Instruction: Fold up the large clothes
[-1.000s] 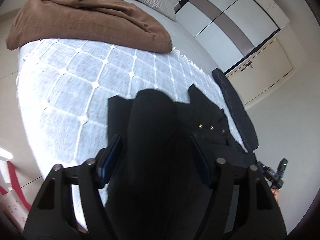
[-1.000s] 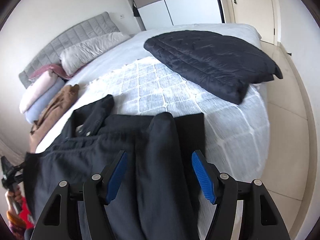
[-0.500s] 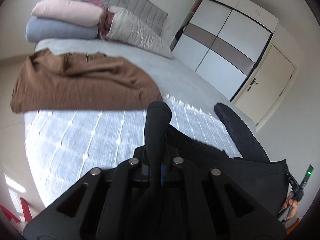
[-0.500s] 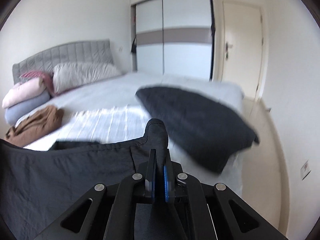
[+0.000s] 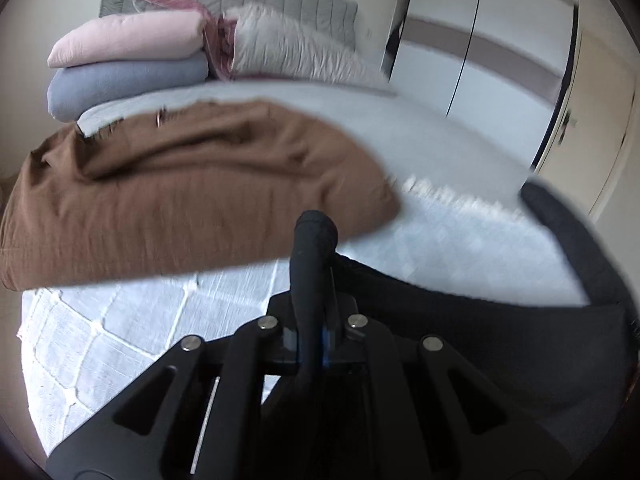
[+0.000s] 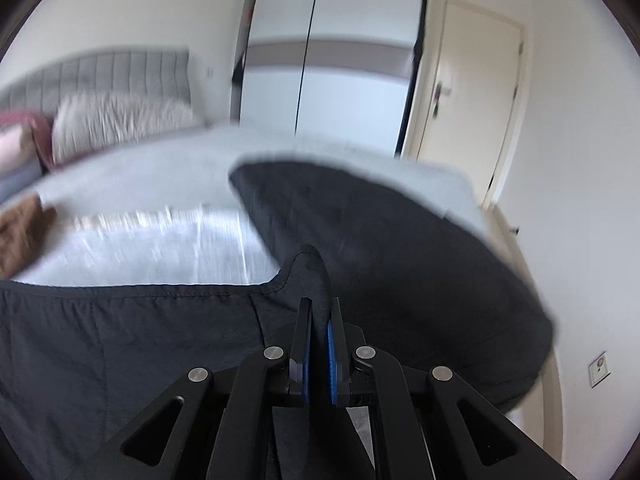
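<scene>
A large black garment hangs stretched between my two grippers above the bed. My left gripper is shut on one bunched corner of it, which sticks up past the fingers. My right gripper is shut on the other corner, and the garment's hemmed edge runs off to the left. The garment's lower part is hidden below both views.
The bed has a white quilted cover. A brown garment lies on its left side, a dark quilted jacket on its right. Folded pink and blue bedding and pillows sit by the headboard. A wardrobe and a door stand behind.
Both grippers closed on the black garment's corners and lifted it off the bed. They have since moved forward over the bed, holding it stretched.
</scene>
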`<move>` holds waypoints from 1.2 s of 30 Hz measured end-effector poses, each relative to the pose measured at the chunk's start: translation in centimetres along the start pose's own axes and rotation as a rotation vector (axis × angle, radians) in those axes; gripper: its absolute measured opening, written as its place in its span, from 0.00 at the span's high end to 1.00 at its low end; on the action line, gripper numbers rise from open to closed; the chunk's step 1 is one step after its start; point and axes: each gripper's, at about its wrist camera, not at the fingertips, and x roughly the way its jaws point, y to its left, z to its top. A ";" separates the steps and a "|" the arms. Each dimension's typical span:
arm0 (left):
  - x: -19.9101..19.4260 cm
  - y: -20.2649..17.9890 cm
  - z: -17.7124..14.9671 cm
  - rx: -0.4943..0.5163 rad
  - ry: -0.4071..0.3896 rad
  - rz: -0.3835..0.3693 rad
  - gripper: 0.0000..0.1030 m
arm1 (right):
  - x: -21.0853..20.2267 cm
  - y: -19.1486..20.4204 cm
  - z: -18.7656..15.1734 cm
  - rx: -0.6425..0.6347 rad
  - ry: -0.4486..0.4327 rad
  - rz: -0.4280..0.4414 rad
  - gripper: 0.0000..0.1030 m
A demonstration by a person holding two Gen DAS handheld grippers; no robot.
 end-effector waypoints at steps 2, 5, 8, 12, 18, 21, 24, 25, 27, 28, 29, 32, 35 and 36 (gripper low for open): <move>3.1 1.0 -1.3 -0.058 0.109 -0.014 0.92 | 3.3 0.0 -1.3 0.036 0.105 0.028 0.94; 4.5 2.2 -1.1 -0.120 0.173 -0.020 0.79 | 6.2 -1.3 -2.0 0.108 0.230 0.044 0.88; 4.2 2.4 -0.9 -0.127 0.192 -0.014 0.72 | 6.0 -2.9 -2.2 0.180 0.238 0.041 0.65; 0.9 0.3 -0.6 -0.020 0.162 0.100 0.34 | 1.8 -2.8 -1.7 0.159 0.134 0.008 0.47; -4.1 -8.2 -1.3 0.150 0.132 -0.063 0.09 | -5.4 6.5 -0.4 -0.020 0.014 0.193 0.13; -3.6 -12.3 -2.5 0.222 0.176 -0.152 0.08 | -6.3 14.0 -1.7 -0.175 0.095 0.399 0.13; -0.4 -12.5 -3.5 0.288 0.222 -0.065 0.06 | -4.9 18.6 -3.6 -0.316 0.128 0.385 0.13; 0.9 -11.3 -3.5 0.290 0.255 -0.059 0.06 | -4.0 18.6 -3.9 -0.335 0.147 0.369 0.13; 2.3 -7.9 -2.6 0.247 0.271 0.000 0.05 | -2.3 16.1 -3.7 -0.270 0.176 0.373 0.12; 2.8 -5.9 -2.0 0.267 0.254 0.102 0.05 | -1.3 13.6 -3.4 -0.221 0.189 0.367 0.12; 3.4 -4.3 -1.6 0.287 0.248 0.177 0.05 | -0.5 11.6 -3.1 -0.186 0.198 0.358 0.11; 4.3 2.2 -0.2 0.113 0.317 0.120 0.00 | 2.7 3.6 -3.2 -0.116 0.256 0.071 0.10; 3.8 5.3 0.4 0.069 0.312 0.233 0.00 | 3.8 -4.1 -4.0 0.167 0.341 0.090 0.10; 3.4 5.8 0.4 0.062 0.313 0.242 0.00 | 3.4 -6.5 -4.6 0.224 0.358 -0.019 0.10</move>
